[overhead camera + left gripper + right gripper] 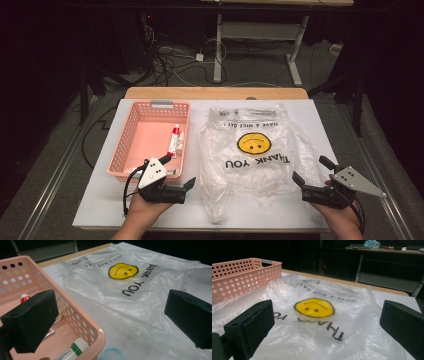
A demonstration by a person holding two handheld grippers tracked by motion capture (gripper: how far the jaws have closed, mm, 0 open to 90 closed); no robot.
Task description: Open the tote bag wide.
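Your pink basket (131, 131) sits on the left half of the white table (310, 112), its perforated walls upright and a grey tab on its far rim. Inside it lies a red-and-white tube (173, 139) against the right wall. In the left gripper view you also see a marker with a green band (75, 349) lying on the basket floor at the near corner.

The clear plastic bag (250, 160) lies flat and crinkled just right of the basket, near the table's middle. It carries a yellow smiley face (254, 143) with "THANK YOU" and "HAVE A NICE DAY" printed upside down from your side. Its handle end points to the far edge, and a thin twisted tail reaches toward the near edge.

Your left gripper (186, 187) hovers at the basket's near right corner, jaws spread wide and holding nothing, pointed at the bag's left edge. Your right gripper (310, 176) hovers just beside the bag's right edge, jaws likewise spread and empty.

Bare table shows along the near edge on both sides of the bag's tail, and in a strip to the right of the bag.
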